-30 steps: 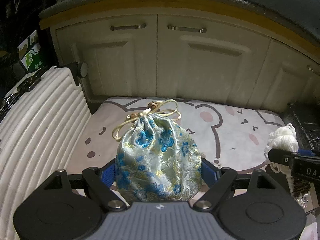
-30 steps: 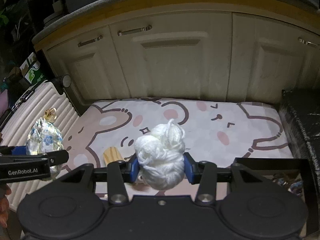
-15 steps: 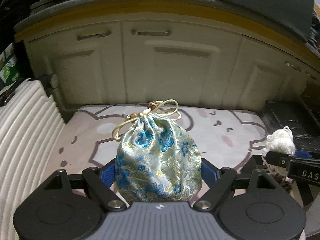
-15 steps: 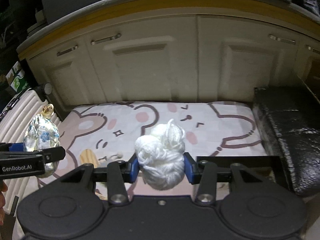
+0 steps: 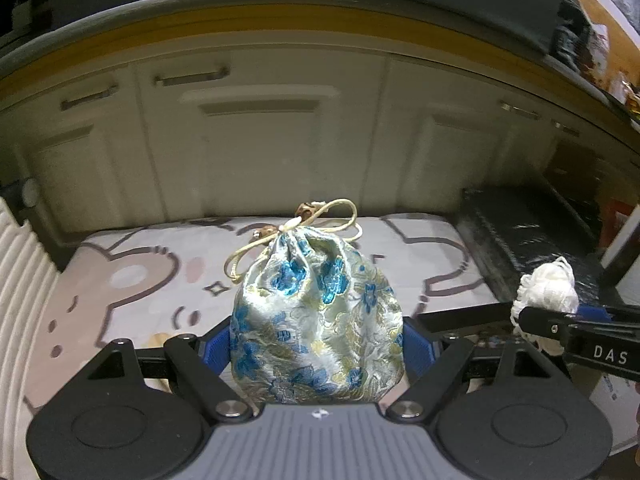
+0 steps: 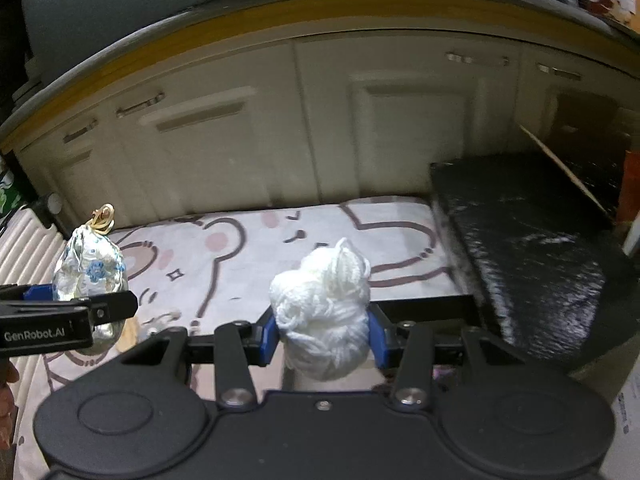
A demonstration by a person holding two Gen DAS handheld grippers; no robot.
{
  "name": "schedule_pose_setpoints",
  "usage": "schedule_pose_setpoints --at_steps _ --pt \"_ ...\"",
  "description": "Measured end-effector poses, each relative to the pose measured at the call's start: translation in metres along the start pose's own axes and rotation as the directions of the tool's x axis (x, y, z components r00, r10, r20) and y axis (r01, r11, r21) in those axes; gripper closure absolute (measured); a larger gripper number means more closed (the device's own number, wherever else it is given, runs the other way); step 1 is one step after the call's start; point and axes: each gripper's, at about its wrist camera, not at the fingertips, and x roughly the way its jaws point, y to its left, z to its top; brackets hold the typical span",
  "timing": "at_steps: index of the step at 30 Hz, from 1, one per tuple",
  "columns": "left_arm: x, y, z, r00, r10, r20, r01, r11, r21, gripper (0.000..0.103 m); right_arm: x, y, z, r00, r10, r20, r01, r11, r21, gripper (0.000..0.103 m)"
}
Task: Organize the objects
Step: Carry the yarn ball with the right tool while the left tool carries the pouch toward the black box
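Observation:
My left gripper (image 5: 316,344) is shut on a pale brocade drawstring pouch (image 5: 316,316) with blue flowers, held upright above the bear-print mat (image 5: 132,280). My right gripper (image 6: 322,336) is shut on a ball of white yarn (image 6: 322,312), also held above the mat. The yarn shows at the right of the left wrist view (image 5: 548,292). The pouch shows at the left of the right wrist view (image 6: 90,268).
Cream cabinet doors (image 5: 280,148) stand behind the mat. A white ribbed suitcase (image 5: 20,280) lies at the left. A black shiny box (image 6: 532,248) sits at the right. A black tray rim (image 6: 420,304) lies under the right gripper. A wooden piece (image 5: 160,340) lies on the mat.
Both grippers have swung to the right with their loads. The suitcase has slid toward the left edge and the black box has come further into view.

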Motion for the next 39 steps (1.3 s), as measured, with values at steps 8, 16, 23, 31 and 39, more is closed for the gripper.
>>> schedule_pose_setpoints --at_steps 8,16,23,31,39 --pt "0.017 -0.042 0.003 0.997 -0.071 -0.026 0.072 0.997 0.038 0.019 -0.002 -0.039 -0.007 0.999 -0.039 -0.019 0.04 0.998 0.04 0.057" --pt "0.038 -0.077 0.002 0.988 -0.135 -0.077 0.141 0.987 0.075 0.019 0.005 -0.069 -0.014 0.996 -0.067 -0.062 0.071 0.995 0.066 0.057" --pt "0.059 -0.101 -0.003 0.975 -0.178 -0.13 0.191 0.977 0.091 0.019 0.016 -0.088 -0.022 0.99 -0.063 -0.128 0.072 0.995 0.071 0.057" --pt "0.086 -0.119 -0.01 0.954 -0.216 -0.209 0.236 0.969 0.076 0.019 0.031 -0.098 -0.035 0.975 -0.071 -0.21 0.082 0.996 0.046 0.057" --pt "0.11 -0.13 -0.017 0.935 -0.234 -0.265 0.258 0.964 0.058 0.019 0.041 -0.104 -0.041 0.965 -0.062 -0.257 0.075 0.996 0.043 0.057"
